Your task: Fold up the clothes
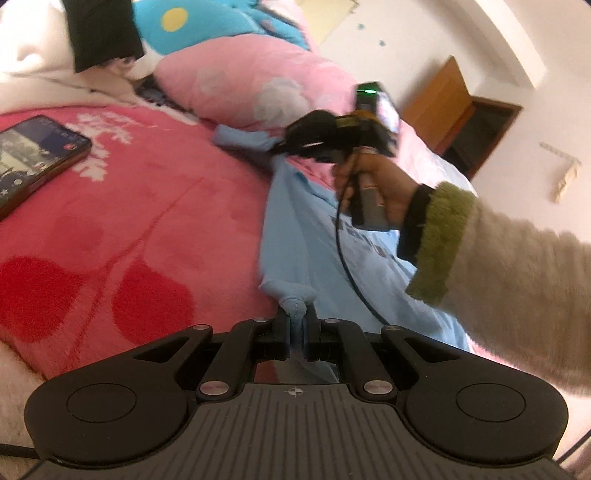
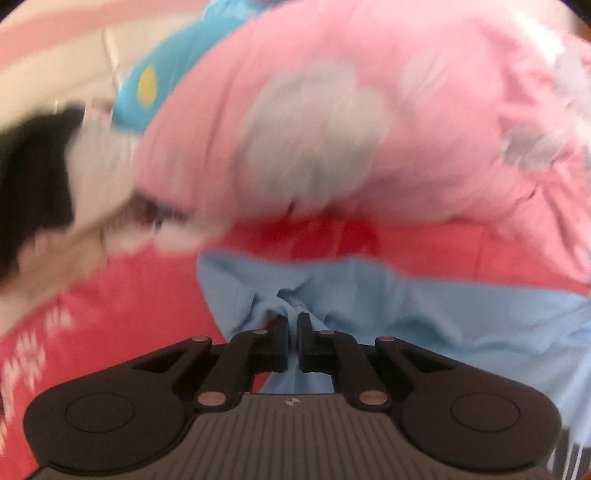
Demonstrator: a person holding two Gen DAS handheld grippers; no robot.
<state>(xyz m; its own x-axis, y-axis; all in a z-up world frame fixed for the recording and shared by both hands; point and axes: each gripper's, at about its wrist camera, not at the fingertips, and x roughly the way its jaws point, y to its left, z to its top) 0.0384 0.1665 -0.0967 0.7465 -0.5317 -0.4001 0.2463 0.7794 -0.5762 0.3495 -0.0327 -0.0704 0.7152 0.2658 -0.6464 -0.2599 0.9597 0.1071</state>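
Note:
A light blue T-shirt (image 1: 295,229) with dark print lies on a pink-red blanket (image 1: 129,221). My left gripper (image 1: 296,314) is shut on a bunched edge of the shirt near me. My right gripper (image 1: 284,146), held in a hand, is shut on the far end of the shirt by the pink pillow. In the right wrist view the right gripper (image 2: 293,321) pinches the blue fabric (image 2: 406,314) between its fingers. That view is blurred by motion.
A phone (image 1: 33,155) lies on the blanket at the left. A pink pillow (image 1: 251,81) and a blue plush toy (image 1: 192,26) sit at the bed's head. A wooden door (image 1: 443,103) stands in the far wall.

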